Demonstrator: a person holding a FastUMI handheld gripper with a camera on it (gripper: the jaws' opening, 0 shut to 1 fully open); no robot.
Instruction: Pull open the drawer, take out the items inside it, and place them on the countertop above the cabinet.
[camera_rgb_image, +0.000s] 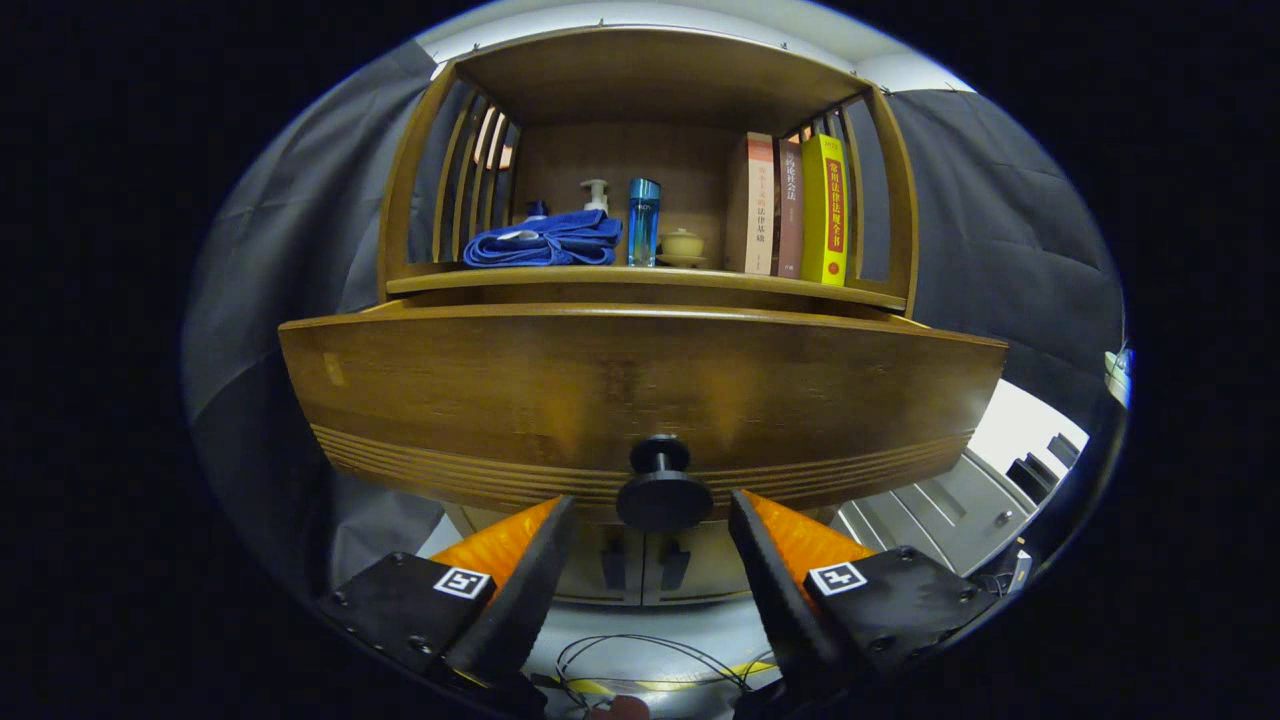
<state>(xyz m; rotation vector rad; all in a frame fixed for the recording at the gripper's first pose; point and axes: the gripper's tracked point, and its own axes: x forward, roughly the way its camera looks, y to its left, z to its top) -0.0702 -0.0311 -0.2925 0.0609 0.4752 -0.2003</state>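
Note:
A wooden drawer front (640, 390) fills the space right ahead of me, pulled out from the cabinet below the countertop (640, 283). Its round dark knob (662, 490) sits between my two fingertips, with a gap on each side. My gripper (650, 520) is open around the knob without pressing on it. The drawer's inside is hidden from this low angle. On the countertop stand a folded blue towel (545, 243), a pump bottle (596, 195), a blue bottle (643, 220), a small lidded cup (682, 246) and three books (795, 208).
The shelf unit has slatted wooden sides (470, 170) and a top board above the countertop. Below the drawer are two cabinet doors with dark handles (645, 565). Loose cables (650, 665) lie on the floor, and grey equipment (950, 510) stands at the right.

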